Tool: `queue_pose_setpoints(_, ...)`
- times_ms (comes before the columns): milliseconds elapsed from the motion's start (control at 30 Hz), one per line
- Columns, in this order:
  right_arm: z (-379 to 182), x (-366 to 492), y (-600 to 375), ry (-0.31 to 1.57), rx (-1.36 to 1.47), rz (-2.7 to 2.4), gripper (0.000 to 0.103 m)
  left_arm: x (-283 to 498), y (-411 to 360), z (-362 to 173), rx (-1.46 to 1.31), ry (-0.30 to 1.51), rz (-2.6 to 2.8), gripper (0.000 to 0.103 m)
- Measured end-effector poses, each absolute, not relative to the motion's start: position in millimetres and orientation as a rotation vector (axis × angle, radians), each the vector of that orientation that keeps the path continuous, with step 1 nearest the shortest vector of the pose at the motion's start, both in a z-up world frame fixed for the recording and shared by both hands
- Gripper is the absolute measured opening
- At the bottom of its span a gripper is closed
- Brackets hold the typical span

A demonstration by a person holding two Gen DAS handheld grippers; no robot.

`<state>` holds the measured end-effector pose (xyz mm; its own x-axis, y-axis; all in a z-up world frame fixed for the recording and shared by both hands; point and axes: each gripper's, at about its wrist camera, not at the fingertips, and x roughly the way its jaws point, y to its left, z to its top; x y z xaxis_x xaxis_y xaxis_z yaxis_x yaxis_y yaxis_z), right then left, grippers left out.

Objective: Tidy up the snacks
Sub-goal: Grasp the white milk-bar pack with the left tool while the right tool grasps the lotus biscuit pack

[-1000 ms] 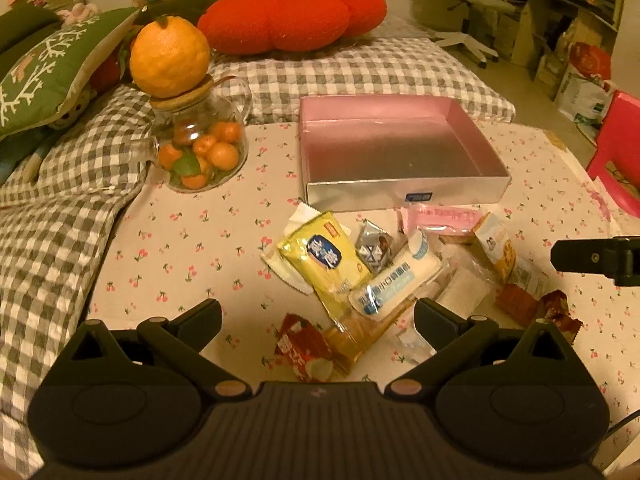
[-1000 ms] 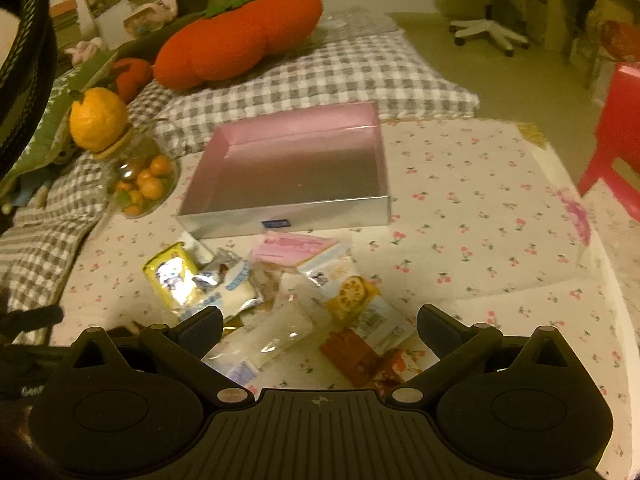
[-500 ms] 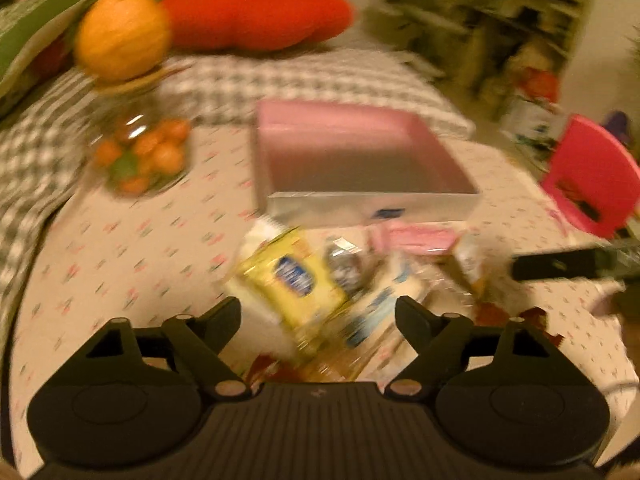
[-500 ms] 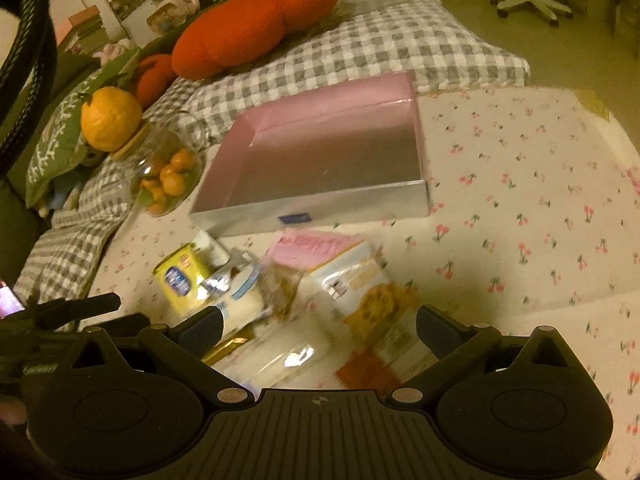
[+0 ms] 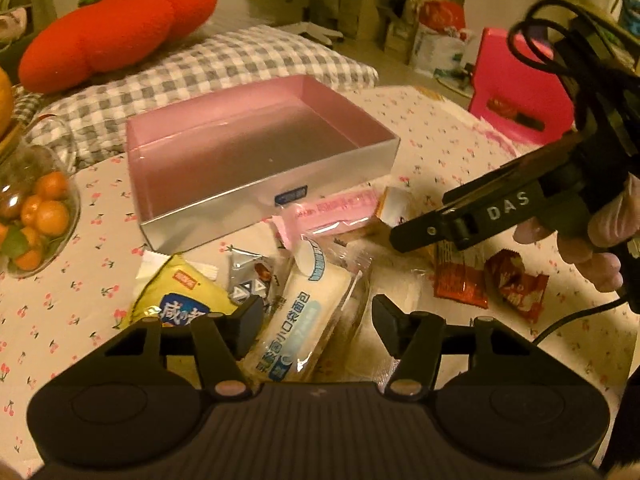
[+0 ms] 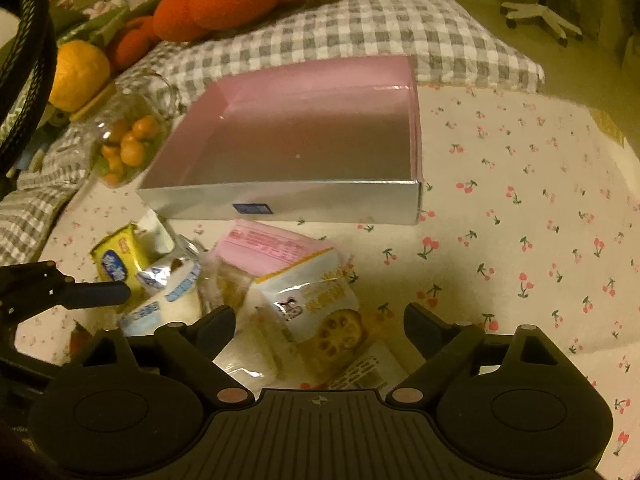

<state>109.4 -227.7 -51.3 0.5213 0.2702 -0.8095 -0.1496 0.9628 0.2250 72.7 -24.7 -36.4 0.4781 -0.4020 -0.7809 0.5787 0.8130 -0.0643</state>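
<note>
Left gripper (image 5: 318,316): I see its jaws apart, lower centre of the left view, straddling the white bread pack (image 5: 298,320); contact not clear.
Right gripper (image 6: 318,320): I see its jaws wide apart, lower centre of the right view, over the cake pack (image 6: 320,312); nothing clamped.
Snacks: heaped mid-frame on the cloth (image 6: 520,208), just below the box; yellow pack (image 5: 180,300) left, pink pack (image 5: 336,210) touching the box front, red packs (image 5: 516,284) right.
Box (image 5: 224,212): open, pink inside, upper centre.
Jar (image 5: 36,216): left edge, holding small oranges.
</note>
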Motion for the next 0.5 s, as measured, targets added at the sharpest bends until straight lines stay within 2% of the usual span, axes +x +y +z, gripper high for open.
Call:
queue_pose_setpoints(167,-57.8,115.8,-227.8,1.005,0.122,0.228,0.087,73.9,-30.7,-41.1,0.253,0.902,-0.598,0.056)
queue_pose_setpoints(333,-63.0,118.4,-225.9,1.021,0.111,0.215,0.071,78.6,-30.7,-42.9,0.255,0.922,-0.580,0.053)
queue_pose_setpoints(500,-64.5,117.6,-222.2,1.017,0.072,0.204,0.057,80.6,-29.8,-45.7,0.261,0.932,-0.551,0.041)
